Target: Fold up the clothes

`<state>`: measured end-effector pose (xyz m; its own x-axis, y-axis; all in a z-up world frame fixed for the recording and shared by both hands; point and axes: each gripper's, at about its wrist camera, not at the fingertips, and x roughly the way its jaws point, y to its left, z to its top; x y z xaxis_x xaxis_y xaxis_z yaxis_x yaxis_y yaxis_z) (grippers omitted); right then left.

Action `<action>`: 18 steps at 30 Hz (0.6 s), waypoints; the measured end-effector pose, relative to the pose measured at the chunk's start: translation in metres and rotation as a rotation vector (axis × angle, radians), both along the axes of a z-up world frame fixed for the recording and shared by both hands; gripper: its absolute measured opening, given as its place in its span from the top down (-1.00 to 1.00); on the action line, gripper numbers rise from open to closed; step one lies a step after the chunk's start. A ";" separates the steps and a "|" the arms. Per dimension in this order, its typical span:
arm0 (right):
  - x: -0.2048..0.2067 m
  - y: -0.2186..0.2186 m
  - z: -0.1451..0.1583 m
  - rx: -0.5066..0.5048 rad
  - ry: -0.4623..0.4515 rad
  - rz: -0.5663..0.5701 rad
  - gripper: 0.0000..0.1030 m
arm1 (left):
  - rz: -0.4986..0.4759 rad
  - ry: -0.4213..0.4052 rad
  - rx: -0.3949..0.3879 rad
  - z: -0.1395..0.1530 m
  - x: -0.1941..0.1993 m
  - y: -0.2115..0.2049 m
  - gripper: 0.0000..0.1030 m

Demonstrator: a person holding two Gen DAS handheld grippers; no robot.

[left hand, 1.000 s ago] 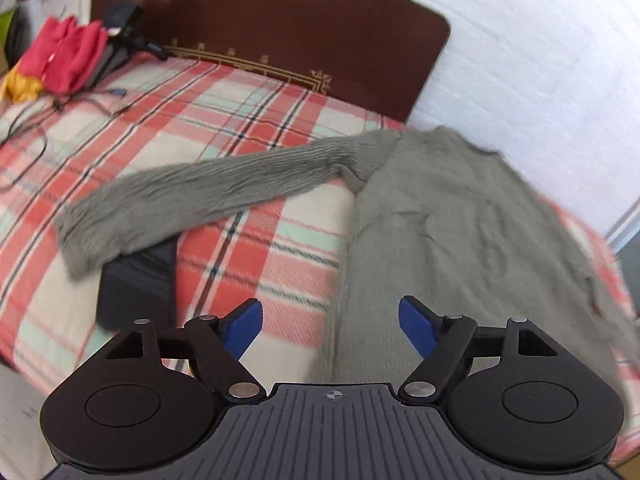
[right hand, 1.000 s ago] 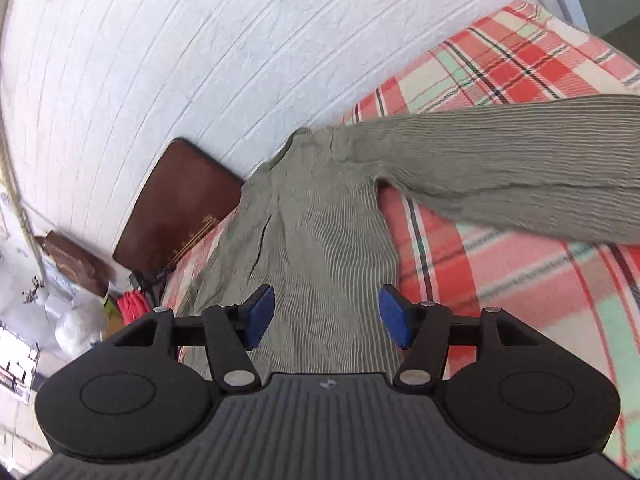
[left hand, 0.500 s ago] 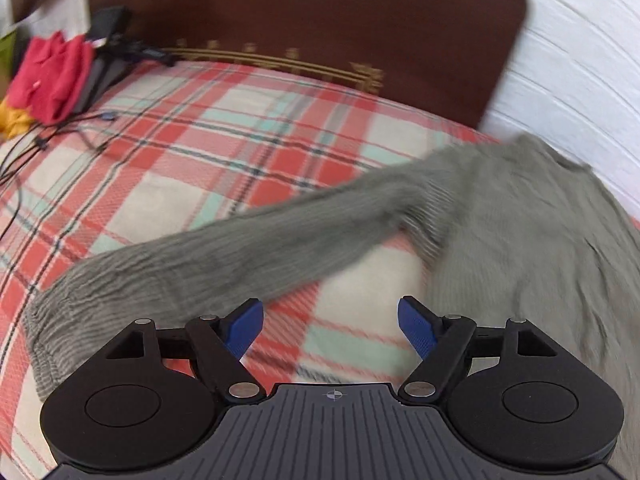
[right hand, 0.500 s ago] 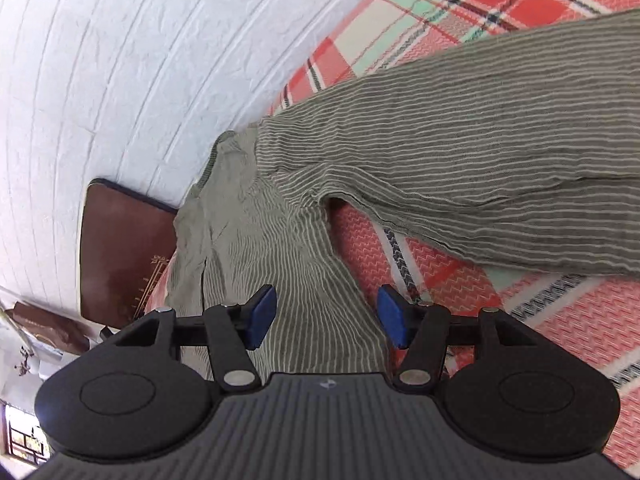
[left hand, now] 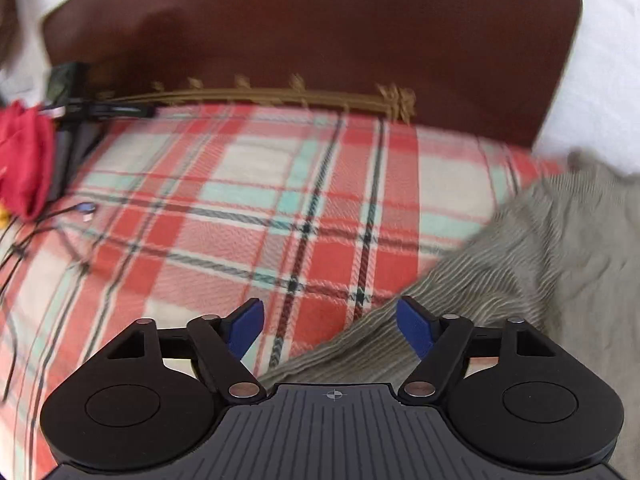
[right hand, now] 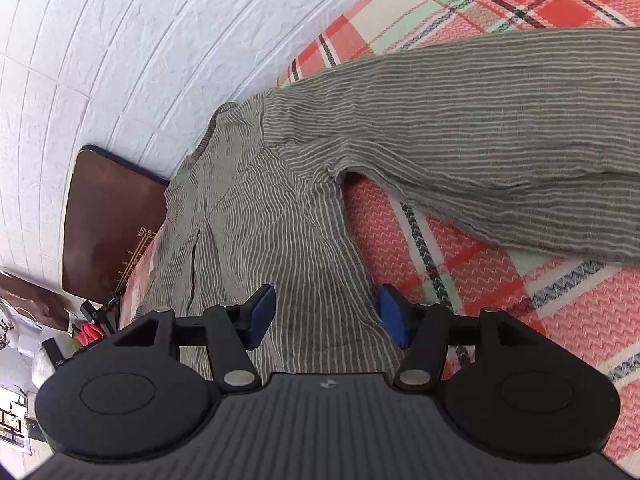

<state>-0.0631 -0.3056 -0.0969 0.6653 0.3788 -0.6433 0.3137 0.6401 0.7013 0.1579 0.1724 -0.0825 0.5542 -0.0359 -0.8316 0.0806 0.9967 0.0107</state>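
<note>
A grey-green striped long-sleeved top [right hand: 280, 216] lies spread flat on a red plaid bedspread [right hand: 560, 320], one sleeve [right hand: 500, 136] stretched out to the right. In the left wrist view the other sleeve [left hand: 460, 300] runs from lower middle up to the body at right. My left gripper [left hand: 330, 326] is open and empty, low over that sleeve. My right gripper [right hand: 326, 316] is open and empty, just above the body of the top near its side edge.
A dark brown headboard [left hand: 312, 28] stands at the back of the bed against a white brick wall [right hand: 120, 40]. Red cloth [left hand: 24, 168], a dark device [left hand: 66, 80] and loose cables [left hand: 36, 236] lie at the bed's far left.
My left gripper has moved forward and left, dropping close over the sleeve toward the headboard. My right gripper has moved lower and closer to the top's body. Both stayed open.
</note>
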 end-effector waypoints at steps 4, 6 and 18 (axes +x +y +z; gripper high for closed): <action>-0.006 0.003 0.003 -0.017 0.019 -0.003 -0.22 | -0.104 0.056 0.033 -0.023 0.011 -0.010 -0.51; -0.008 0.002 0.004 -0.023 0.032 -0.012 -0.22 | -0.134 0.045 0.008 -0.026 0.007 -0.010 -0.34; -0.004 0.005 0.005 -0.050 0.063 -0.021 -0.26 | -0.066 -0.067 0.010 -0.006 0.008 -0.005 1.00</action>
